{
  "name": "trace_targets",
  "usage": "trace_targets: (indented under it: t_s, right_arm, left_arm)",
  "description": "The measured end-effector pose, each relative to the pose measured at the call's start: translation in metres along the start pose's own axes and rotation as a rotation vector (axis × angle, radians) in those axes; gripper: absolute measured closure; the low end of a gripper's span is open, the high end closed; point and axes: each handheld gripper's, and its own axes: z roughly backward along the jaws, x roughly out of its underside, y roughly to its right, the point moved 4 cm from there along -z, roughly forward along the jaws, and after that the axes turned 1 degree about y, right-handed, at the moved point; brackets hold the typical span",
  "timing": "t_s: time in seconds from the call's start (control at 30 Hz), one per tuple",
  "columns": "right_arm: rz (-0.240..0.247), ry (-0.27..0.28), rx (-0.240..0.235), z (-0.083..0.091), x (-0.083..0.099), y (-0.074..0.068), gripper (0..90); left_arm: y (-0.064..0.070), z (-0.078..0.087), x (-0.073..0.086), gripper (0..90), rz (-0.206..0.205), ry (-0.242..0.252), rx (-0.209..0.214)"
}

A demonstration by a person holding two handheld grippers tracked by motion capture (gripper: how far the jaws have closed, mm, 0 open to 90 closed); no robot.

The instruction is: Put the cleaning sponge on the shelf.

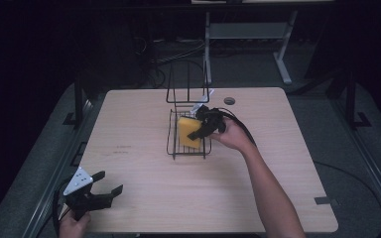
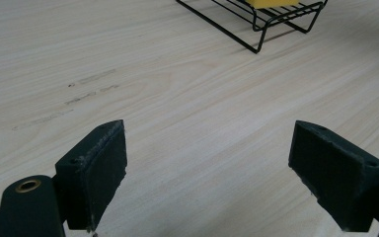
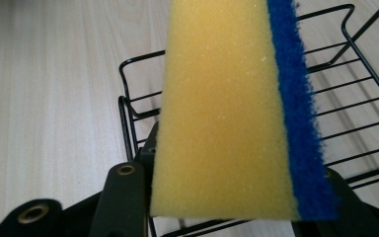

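- The right claw [image 1: 200, 130] is pinching a sponge [image 1: 189, 132], one jaw on the yellow foam face and the other on the blue scrub face; in the right gripper view the sponge [image 3: 237, 108] is standing on edge between the jaws.
- The sponge is hanging directly over the floor of the wire rack [image 1: 174, 141], which is sitting on the table [image 1: 129, 168]. I cannot tell from here whether its lower edge is touching the wires.
- The rack's tall wire back is rising just beyond the right claw, so the claw is working in the low tray part in front of it.
- The step in hand appears to be setting the sponge into the rack. To do it well, the claw should be lowering straight down until the sponge is bearing on the wires, keeping the jaws clear of the rim [image 3: 128, 106] just below them.
- Releasing only once the sponge is supported should be preventing it from tipping over the low front rim.
- The left claw [image 1: 106, 188] is spread wide and holding nothing, hovering low over bare table, well apart from the rack [image 2: 271, 19] ahead of it.
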Motion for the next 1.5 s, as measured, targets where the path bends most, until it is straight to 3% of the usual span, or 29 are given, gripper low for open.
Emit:
trace_targets:
  t_s: [0.37,0.77,1.07,1.5]
  right_arm:
    - [-0.005,-0.007,0.004,-0.002,0.002,0.000,44.6]
    - [-0.009,0.010,0.014,0.006,0.005,-0.003,24.9]
    - [-0.043,0.010,0.018,0.016,0.014,-0.004,21.2]
    - [-0.046,-0.001,0.025,0.025,0.027,-0.006,19.4]
  left_arm:
    - [0.000,0.000,0.000,14.2,0.001,0.000,0.001]
    - [0.001,-0.001,0.000,14.2,0.001,-0.004,0.002]
    - [0.001,-0.002,0.000,14.2,0.005,-0.005,0.000]
    - [0.002,-0.002,-0.001,14.2,0.000,-0.004,-0.002]
